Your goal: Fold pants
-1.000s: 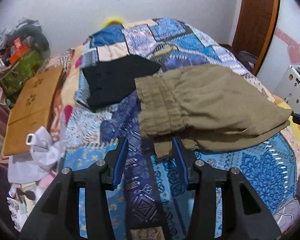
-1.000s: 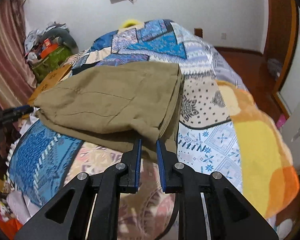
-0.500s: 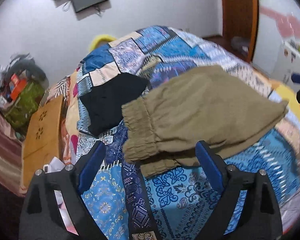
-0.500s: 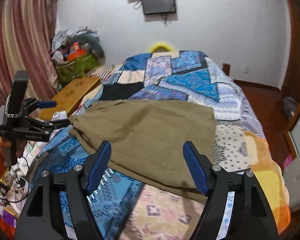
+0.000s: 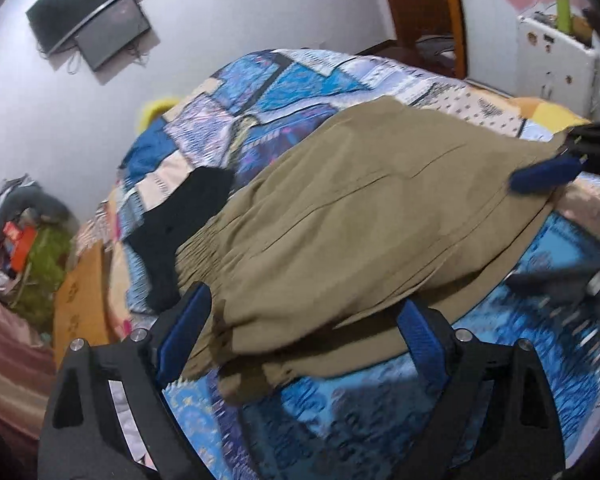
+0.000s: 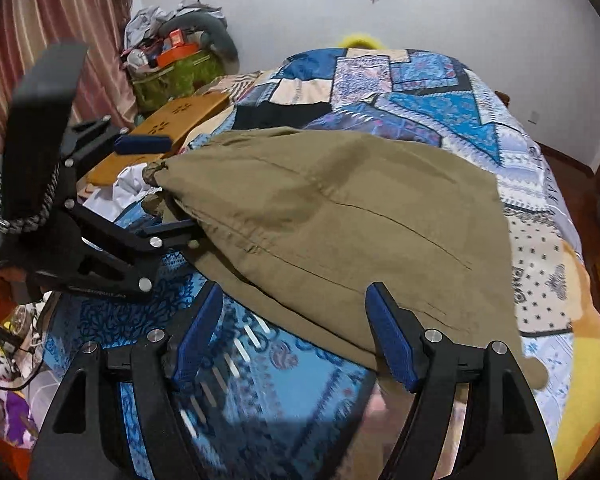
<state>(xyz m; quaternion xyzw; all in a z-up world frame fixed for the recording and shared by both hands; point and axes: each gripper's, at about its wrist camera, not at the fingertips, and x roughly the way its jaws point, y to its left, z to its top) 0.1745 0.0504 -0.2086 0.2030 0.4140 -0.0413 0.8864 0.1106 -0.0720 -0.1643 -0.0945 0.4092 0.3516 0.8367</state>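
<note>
The olive-brown pants (image 5: 360,216) lie folded on the patchwork bedspread (image 5: 400,412), waistband to the left. They also show in the right wrist view (image 6: 340,220). My left gripper (image 5: 304,320) is open, its blue pads straddling the pants' near edge at the waistband end. My right gripper (image 6: 296,332) is open, its pads either side of the pants' near edge at the leg end. The left gripper (image 6: 168,188) shows in the right wrist view at the waistband corner. A blue pad of the right gripper shows at the right in the left wrist view.
A black garment (image 5: 180,224) lies on the bed beyond the waistband. A wooden board (image 6: 168,128) and a heap of clothes and bags (image 6: 172,56) stand left of the bed. A white cabinet (image 5: 552,68) and a wooden door (image 5: 420,4) are at the right.
Both grippers have opened wide and let go of the pants, pulled back, then come close again at the pants' near edge. The pants lie folded on the bed.
</note>
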